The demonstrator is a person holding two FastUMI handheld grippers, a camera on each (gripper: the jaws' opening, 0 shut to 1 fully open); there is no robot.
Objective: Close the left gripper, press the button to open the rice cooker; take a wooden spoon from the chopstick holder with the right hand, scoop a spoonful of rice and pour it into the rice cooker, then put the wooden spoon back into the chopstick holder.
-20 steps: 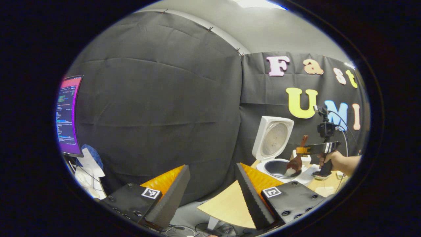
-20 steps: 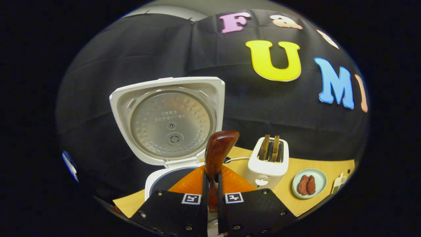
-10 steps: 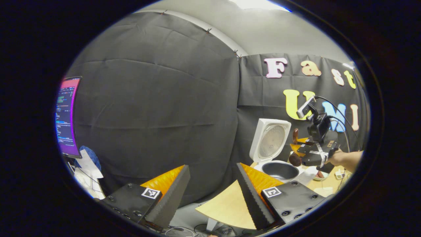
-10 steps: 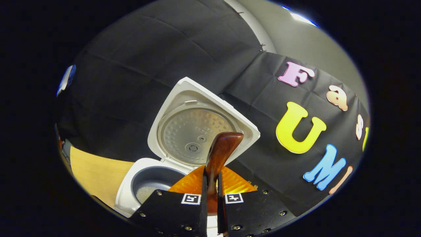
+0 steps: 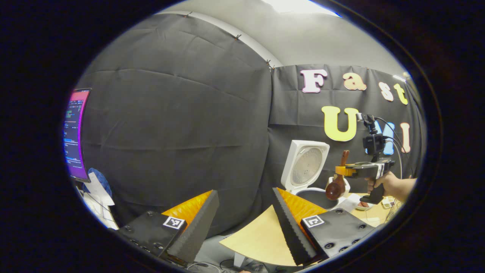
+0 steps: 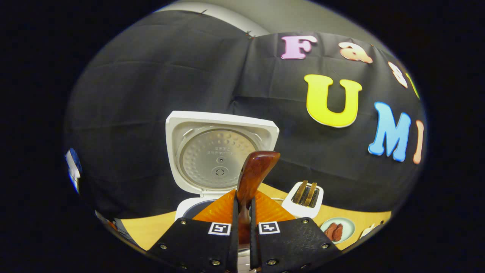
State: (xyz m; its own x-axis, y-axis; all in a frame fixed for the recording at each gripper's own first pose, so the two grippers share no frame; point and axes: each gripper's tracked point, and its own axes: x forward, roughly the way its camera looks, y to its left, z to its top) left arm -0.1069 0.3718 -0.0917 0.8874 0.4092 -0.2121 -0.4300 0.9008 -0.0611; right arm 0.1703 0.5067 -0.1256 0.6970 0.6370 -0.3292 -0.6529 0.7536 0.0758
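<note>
The right gripper has its two fingers pinched tight on the handle of the wooden spoon, and the handle's end rises straight ahead between them in the right gripper view. In the left gripper view the spoon's long axis runs close to vertical: handle tip above the right gripper, bowl hanging below it, just above the rim of the rice cooker. The cooker's lid stands open, and its pot lies ahead of and below the right gripper's fingers. The spoon bowl looks empty from here, so the pour seems done and the return to the chopstick holder is likely what remains. I cannot make out that holder with confidence; a small pale object at the far right, beyond the toaster and the plate, may be it, which would put the target to the right of the right gripper, past the cooker. The hanging bowl would then enter first. The left gripper is spread wide, holds nothing, and sits well apart from the cooker, so the right hand is the nearer one.
</note>
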